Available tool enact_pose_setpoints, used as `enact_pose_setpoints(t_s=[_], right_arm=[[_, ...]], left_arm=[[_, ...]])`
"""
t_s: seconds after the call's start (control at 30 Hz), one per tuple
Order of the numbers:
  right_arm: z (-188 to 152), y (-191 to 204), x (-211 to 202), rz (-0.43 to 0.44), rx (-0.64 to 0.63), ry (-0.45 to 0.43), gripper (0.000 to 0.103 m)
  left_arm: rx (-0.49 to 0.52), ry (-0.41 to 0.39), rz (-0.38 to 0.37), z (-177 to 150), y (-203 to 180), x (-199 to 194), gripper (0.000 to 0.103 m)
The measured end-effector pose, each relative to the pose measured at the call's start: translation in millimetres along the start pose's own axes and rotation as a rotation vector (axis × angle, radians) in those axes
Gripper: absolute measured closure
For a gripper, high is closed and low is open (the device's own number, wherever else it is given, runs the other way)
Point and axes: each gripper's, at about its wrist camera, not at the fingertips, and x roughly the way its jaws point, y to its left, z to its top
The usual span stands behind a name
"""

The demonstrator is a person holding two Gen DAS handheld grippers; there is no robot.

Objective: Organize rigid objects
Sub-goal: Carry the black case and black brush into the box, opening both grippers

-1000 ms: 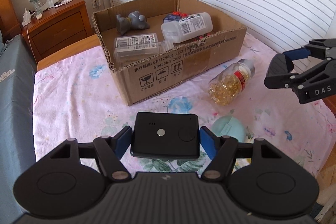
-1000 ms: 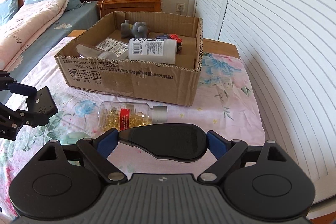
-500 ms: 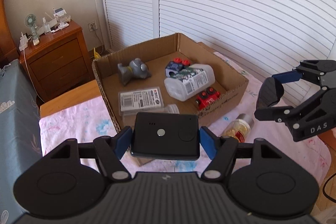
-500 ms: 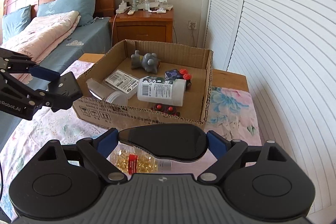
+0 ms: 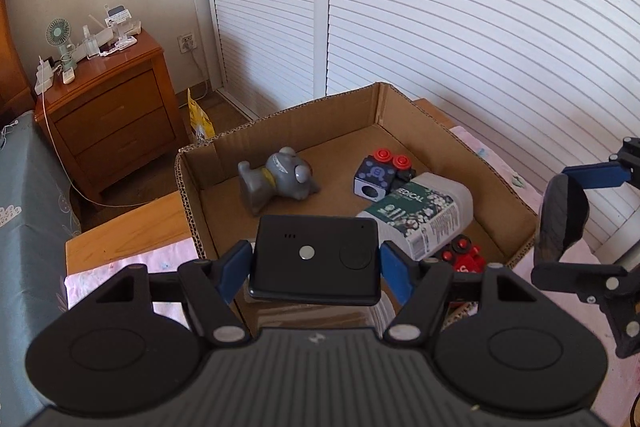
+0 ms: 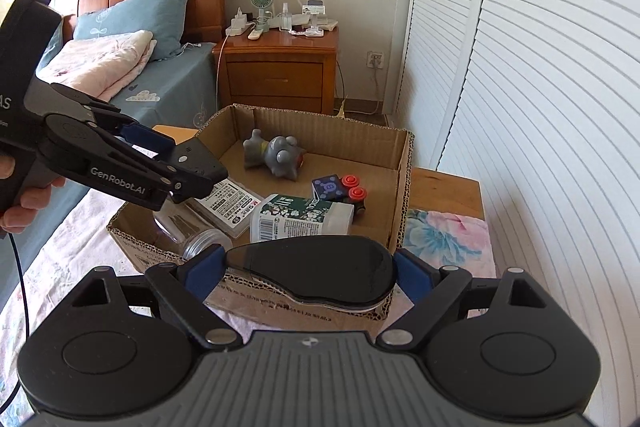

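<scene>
We hold a flat black device (image 5: 316,259) between the fingers of our left gripper (image 5: 316,263), just above the near wall of the cardboard box (image 5: 400,115) at the centre of the left wrist frame. Our right gripper (image 6: 310,273) grips a dark, rounded, mouse-shaped object (image 6: 312,267), its blue fingers (image 6: 206,269) pressed against both ends, low in the right wrist frame over the box's near edge.

Inside the box we see a grey toy animal (image 6: 276,155) lying toward the far wall, a blue cube with red knobs (image 6: 340,187) to its right, a white labelled bottle (image 6: 300,219) lying on its side at the middle, a flat labelled pack (image 6: 232,203) and a clear jar (image 6: 192,231) at the left. A small red toy (image 5: 462,255) lies by the bottle near the right corner in the left wrist frame.

The box rests on a floral cloth (image 6: 440,231). A wooden nightstand (image 6: 280,67) stands in the upper middle, beside the bed (image 6: 120,67) at upper left.
</scene>
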Motion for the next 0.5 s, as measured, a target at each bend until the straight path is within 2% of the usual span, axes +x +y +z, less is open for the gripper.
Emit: enact_pose_setpoints(t_s=[0.13, 0.17, 0.2, 0.27, 0.37, 0.5], right_arm=[[7.1, -1.1, 8.9, -0.001, -0.007, 0.005, 0.010], [8.7, -1.5, 10.8, 0.000, -0.007, 0.005, 0.010], [10.3, -1.6, 12.7, 0.002, -0.007, 0.006, 0.010], [13.9, -1.6, 15.5, 0.003, -0.006, 0.006, 0.010], [18.3, -1.6, 19.1, 0.003, -0.006, 0.007, 0.010], [27.3, -0.5, 25.0, -0.003, -0.018, 0.010, 0.010]], left_arm=[[-0.021, -0.019, 0.036, 9.2, 5.8, 17.7, 0.033], [-0.030, -0.026, 0.044, 10.3, 7.7, 20.8, 0.031], [-0.040, -0.032, 0.047, 11.7, 10.2, 23.1, 0.023], [-0.062, -0.045, 0.056, 11.0, 14.5, 24.0, 0.019], [-0.092, -0.054, 0.048, 3.5, 20.6, 16.2, 0.013], [-0.102, -0.070, 0.053, -13.2, 22.6, -6.1, 0.010]])
